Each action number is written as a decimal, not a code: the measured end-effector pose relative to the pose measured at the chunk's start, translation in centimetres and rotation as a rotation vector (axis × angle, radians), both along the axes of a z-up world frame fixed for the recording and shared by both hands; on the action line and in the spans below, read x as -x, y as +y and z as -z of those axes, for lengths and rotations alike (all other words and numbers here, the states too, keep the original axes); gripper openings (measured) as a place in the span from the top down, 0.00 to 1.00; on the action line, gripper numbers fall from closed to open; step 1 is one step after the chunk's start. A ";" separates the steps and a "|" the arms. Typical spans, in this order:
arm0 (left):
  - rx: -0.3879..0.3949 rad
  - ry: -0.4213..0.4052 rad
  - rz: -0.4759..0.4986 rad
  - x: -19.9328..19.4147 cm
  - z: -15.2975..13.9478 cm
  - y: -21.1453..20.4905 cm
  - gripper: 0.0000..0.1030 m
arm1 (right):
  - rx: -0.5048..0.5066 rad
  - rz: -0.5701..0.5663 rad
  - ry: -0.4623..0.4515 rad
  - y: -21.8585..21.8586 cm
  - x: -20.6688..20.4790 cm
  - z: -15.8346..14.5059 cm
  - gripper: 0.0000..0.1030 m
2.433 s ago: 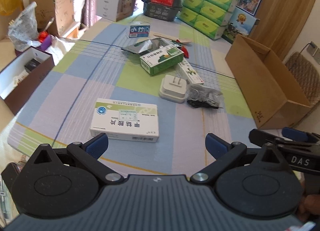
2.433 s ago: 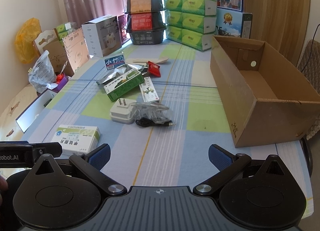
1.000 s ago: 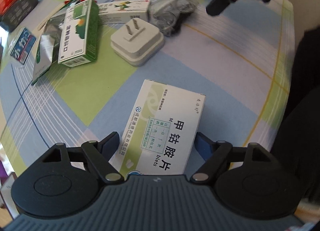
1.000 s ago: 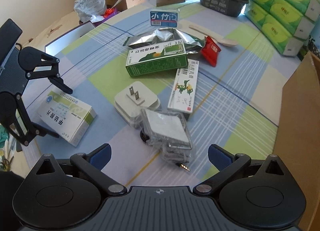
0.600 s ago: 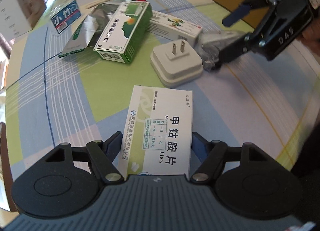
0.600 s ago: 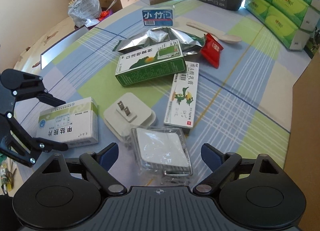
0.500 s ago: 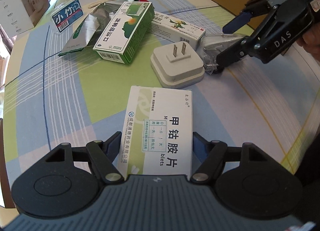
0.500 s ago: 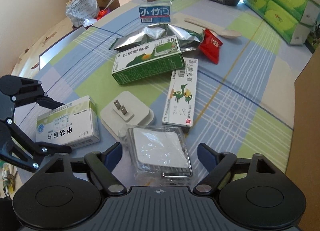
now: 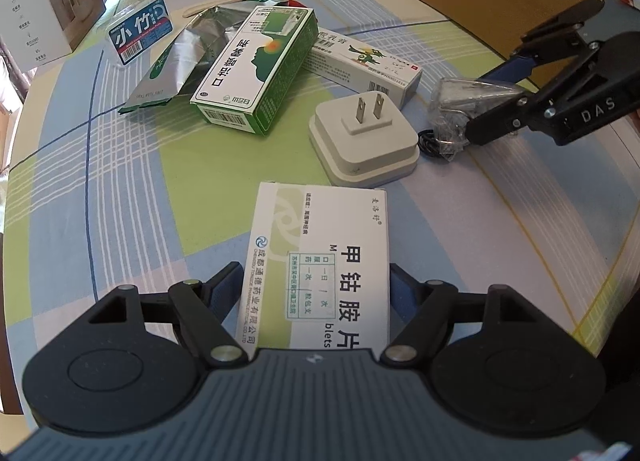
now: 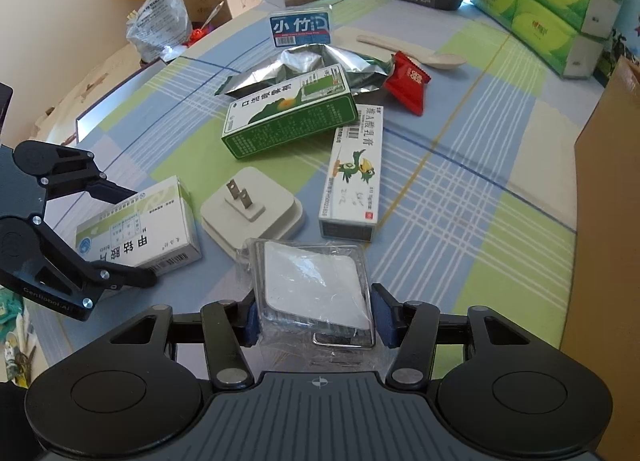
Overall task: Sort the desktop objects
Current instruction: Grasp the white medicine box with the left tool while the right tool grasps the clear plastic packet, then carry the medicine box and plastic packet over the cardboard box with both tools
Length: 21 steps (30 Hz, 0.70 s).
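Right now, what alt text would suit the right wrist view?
The right gripper clamps a plastic-wrapped white item on a checked tablecloth. Left of it, the left gripper grips a white medicine box beside a white plug adapter.

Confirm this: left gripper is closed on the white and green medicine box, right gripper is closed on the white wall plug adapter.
Not the adapter. In the right wrist view the right gripper is closed on the clear plastic bag holding a white square item; the white wall plug adapter lies free on the table. The left gripper is closed on the white and green medicine box.
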<state>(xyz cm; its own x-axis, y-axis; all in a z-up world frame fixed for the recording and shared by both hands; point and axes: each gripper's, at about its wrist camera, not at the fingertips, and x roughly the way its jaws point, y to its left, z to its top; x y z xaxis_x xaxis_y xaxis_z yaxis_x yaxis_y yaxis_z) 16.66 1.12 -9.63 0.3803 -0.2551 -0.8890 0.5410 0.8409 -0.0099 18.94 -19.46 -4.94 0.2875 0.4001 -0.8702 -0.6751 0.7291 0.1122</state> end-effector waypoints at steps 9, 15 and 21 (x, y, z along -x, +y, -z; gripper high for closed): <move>-0.012 -0.012 0.014 0.0 0.1 -0.5 0.28 | -0.007 0.020 0.028 -0.2 -0.7 1.0 0.41; -0.007 -0.014 0.007 0.0 0.0 -0.4 0.34 | -0.036 0.056 0.044 -0.3 -0.9 1.1 0.47; -0.018 -0.015 -0.016 0.3 -0.5 -0.6 0.35 | -0.014 0.041 -0.020 -0.1 0.0 -0.2 0.51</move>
